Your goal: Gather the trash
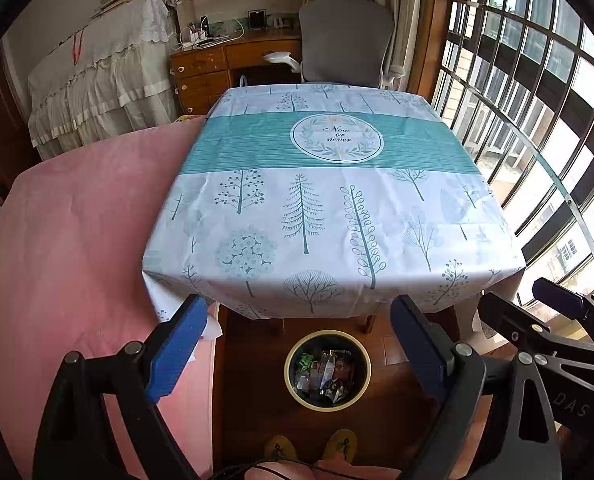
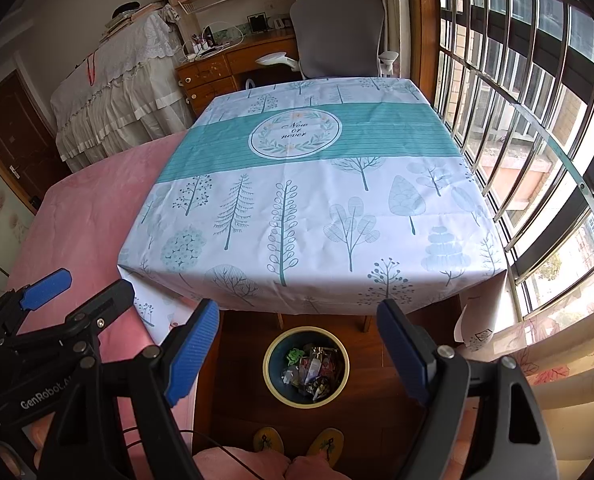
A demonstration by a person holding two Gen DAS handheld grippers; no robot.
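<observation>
Below, on the wooden floor [image 1: 257, 408] just in front of the surface, stands a round trash bin [image 1: 327, 369] with a pale yellow rim and a dark inside; crumpled wrappers and a green scrap lie in it. The surface carries a tablecloth [image 1: 329, 200] printed with trees, crossed by a teal band with an oval "Now or never" emblem, and its near edge hangs over the front. To the left a pink bedspread [image 1: 77, 240] lies right against the tablecloth.

The left hand-held gripper [image 1: 297, 344] hangs above the bin with its blue-padded jaws spread wide and nothing between them; in its view the bin shows in the gap between the fingers. The right hand-held gripper [image 2: 299, 350] is just beside it, likewise spread and holding nothing, with the bin framed between its pads.

Two yellow slippers [image 2: 297, 442] on the person's feet point toward the bin. A grey office chair [image 1: 345, 40] stands behind the surface, and a barred window [image 1: 537, 100] runs along the right.
</observation>
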